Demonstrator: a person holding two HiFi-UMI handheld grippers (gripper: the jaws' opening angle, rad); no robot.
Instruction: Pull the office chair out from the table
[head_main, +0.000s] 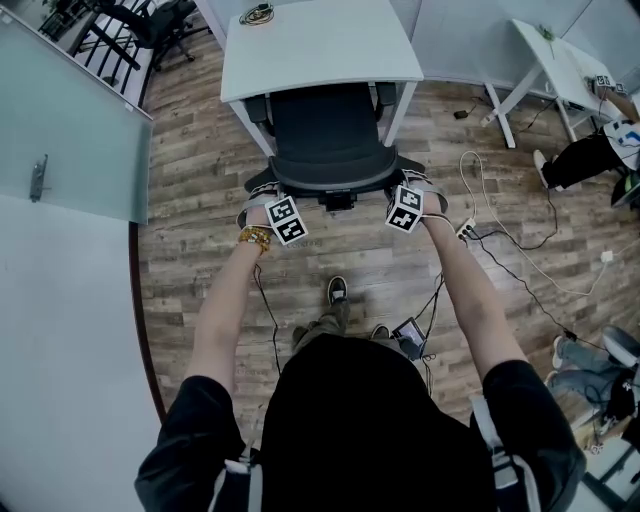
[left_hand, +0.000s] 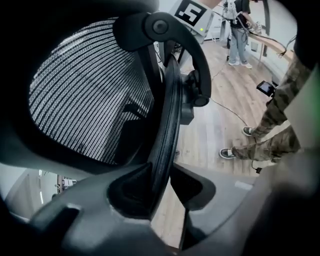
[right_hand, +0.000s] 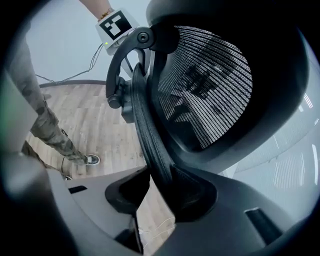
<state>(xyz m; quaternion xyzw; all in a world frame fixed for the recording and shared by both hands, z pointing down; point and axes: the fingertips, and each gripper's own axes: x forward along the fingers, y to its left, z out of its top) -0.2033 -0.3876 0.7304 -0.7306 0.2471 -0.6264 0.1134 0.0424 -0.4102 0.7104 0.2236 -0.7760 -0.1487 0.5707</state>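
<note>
Black mesh office chair (head_main: 325, 140) pushed in at near edge of white table (head_main: 320, 45). Backrest rim (left_hand: 167, 115) clenched on left side by left gripper (head_main: 265, 195), on right side by right gripper (head_main: 422, 188). Wood floor (head_main: 200, 200) beneath.

Surroundings on the office floor

A wood-plank floor (head_main: 190, 190) fills the middle. A frosted glass panel (head_main: 70, 120) with a metal handle (head_main: 38, 178) stands at nine o'clock, a black chair (head_main: 150, 25) at eleven, and a second white desk (head_main: 560, 60) at two. A white cable (head_main: 484, 185) trails over the boards by a power strip (head_main: 466, 230) at three. A person in dark trousers (head_main: 580, 160) sits at three o'clock, and another person's jeans (head_main: 585, 355) show at four.
</note>
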